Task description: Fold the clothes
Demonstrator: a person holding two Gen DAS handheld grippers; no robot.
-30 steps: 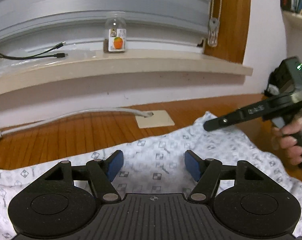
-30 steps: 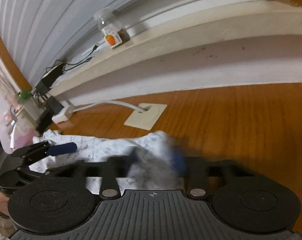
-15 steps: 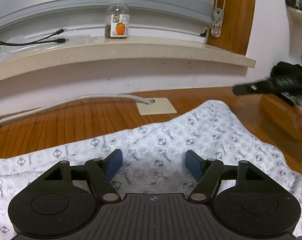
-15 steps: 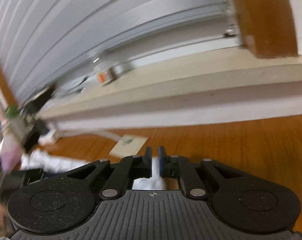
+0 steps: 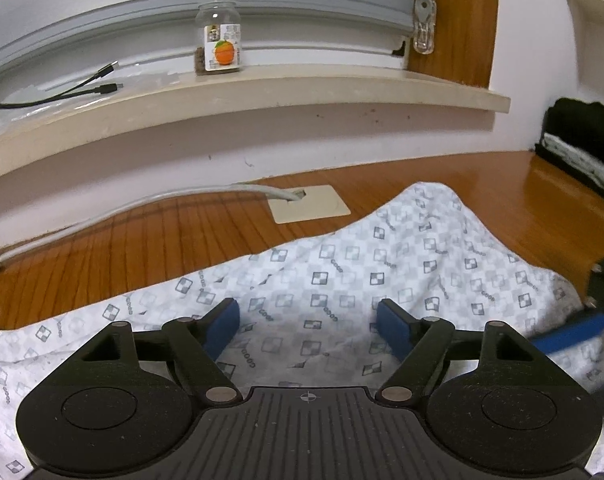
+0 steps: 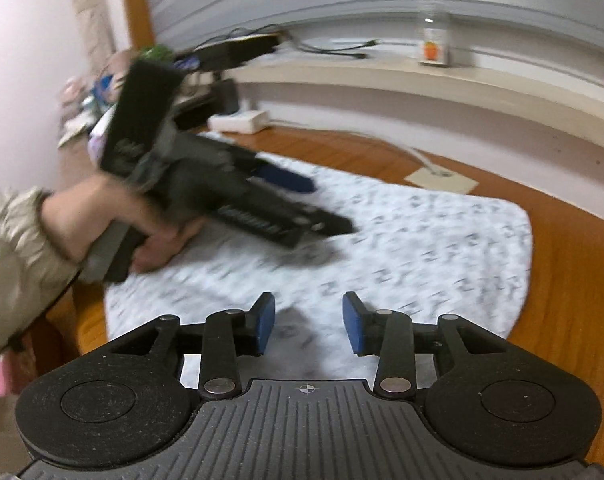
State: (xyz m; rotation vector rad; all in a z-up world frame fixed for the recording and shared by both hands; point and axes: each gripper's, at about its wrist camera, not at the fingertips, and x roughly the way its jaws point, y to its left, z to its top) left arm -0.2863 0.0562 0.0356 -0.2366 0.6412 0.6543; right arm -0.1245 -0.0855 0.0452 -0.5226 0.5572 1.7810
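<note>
Right gripper (image 6: pixel 308 326) swung back and opened, soft patterned garment (image 5: pixel 342 280) spread flat

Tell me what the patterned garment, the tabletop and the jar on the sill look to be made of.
White garment with grey checker print: thin woven fabric, matte, judging by its soft folds. Reddish-brown tabletop: wood or wood veneer, glossy; grain lines and reflections show. Small clear jar with orange-fruit label: glass or clear plastic, transparent; which one is unclear.

Soft indoor light; fisheye-bent edges; right view motion-blurred.
</note>
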